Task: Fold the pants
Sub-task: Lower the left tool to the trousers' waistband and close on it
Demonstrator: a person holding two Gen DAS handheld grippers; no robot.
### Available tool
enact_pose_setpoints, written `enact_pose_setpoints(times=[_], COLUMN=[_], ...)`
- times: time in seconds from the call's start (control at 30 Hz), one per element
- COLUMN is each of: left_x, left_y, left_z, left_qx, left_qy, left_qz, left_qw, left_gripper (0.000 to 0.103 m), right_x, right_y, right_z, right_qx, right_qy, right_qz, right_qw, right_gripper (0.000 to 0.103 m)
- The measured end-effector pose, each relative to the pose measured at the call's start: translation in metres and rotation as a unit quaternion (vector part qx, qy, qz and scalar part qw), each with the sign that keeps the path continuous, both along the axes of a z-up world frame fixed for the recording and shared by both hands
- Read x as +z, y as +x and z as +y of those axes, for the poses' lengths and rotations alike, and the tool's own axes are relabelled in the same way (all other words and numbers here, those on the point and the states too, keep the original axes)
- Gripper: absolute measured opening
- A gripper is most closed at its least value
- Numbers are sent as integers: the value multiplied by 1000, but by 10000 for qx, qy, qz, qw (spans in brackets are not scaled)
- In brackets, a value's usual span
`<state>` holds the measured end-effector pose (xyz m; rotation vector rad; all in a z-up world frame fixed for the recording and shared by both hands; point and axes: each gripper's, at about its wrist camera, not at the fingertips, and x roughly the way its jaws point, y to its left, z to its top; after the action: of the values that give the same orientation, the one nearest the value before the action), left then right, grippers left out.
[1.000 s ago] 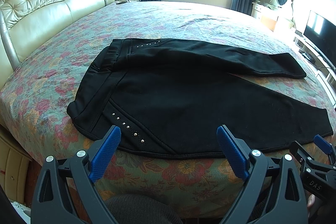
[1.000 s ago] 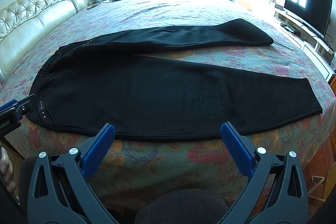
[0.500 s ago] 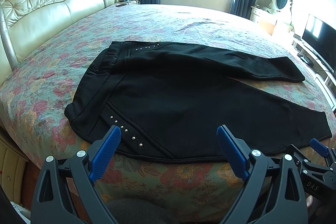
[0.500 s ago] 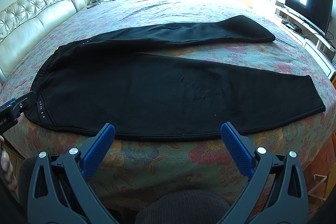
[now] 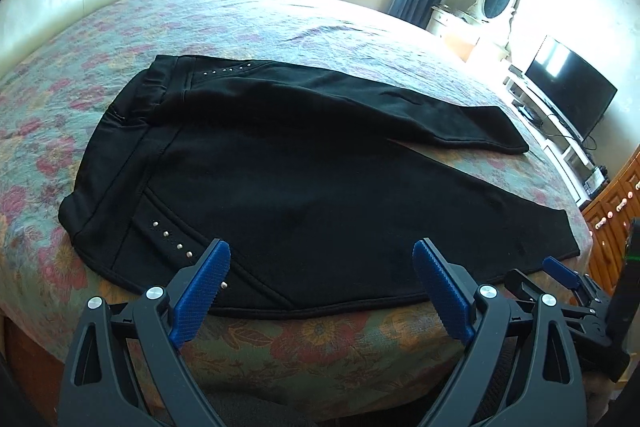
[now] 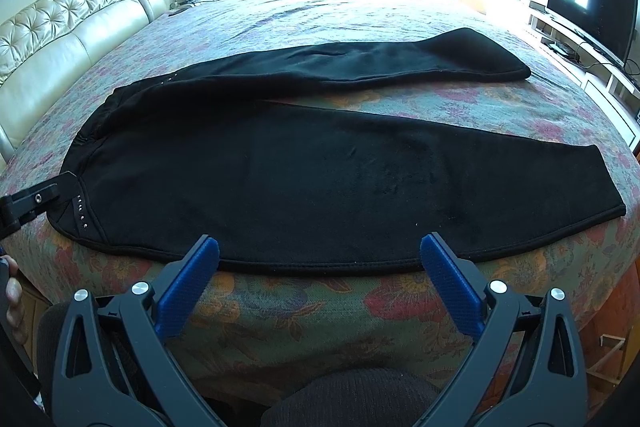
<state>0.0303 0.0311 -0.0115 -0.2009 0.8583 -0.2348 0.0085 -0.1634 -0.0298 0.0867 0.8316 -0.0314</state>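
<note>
Left claw (image 5: 322, 287): jaws wide, holding nothing, poised just off the near bed edge over the hip of the pants (image 5: 304, 179). Right claw (image 6: 320, 273): jaws likewise wide and empty, facing the near leg (image 6: 360, 183) at about its middle. Pants: black, laid flat on the flowered bed (image 6: 320, 307), waistband (image 5: 120, 147) to my left, legs splayed in a narrow V to my right, the far leg (image 6: 360, 65) apart from the near one, the near hem (image 6: 600, 179) close to the bed's right edge. Studs (image 5: 176, 243) mark the near hip. Handling, as I judge it: soft, thick knit, fairly light, limp, not slippery on the cover; it will sag from any single pinch and drag rather than slide cleanly. Best holds, in my view: the bound edge at the far hip for my left, the far leg's hem (image 6: 516, 75) for my right, so I can bring that leg over onto the near one. No fold yet made.
</note>
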Motion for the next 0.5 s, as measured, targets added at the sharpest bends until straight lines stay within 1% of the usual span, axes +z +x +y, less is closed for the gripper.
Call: enact_pose_setpoints(times=[0.07, 0.17, 0.23, 0.33, 0.4, 0.5], left_x=[2, 8, 13, 18, 12, -13], left_y=[16, 50, 79, 127, 163, 217], left_z=[20, 65, 102, 159, 194, 231], left_qx=[144, 409, 575, 949, 1159, 1354], left_qy=[-36, -182, -383, -660, -773, -700], left_qz=[42, 108, 105, 64, 97, 491], left_qw=[9999, 9989, 9976, 9933, 9902, 9871], left_gripper=[92, 92, 92, 92, 92, 92], right_x=[1, 4, 6, 8, 9, 10], right_y=[4, 13, 20, 31, 40, 52], right_z=[0, 1, 2, 5, 9, 17], right_qx=[39, 72, 93, 148, 212, 332], right_qy=[-12, -9, 33, 116, 130, 125], right_qz=[16, 28, 34, 50, 86, 106], right_qw=[10000, 10000, 9999, 9998, 9997, 9993], right_gripper=[101, 101, 101, 101, 101, 101])
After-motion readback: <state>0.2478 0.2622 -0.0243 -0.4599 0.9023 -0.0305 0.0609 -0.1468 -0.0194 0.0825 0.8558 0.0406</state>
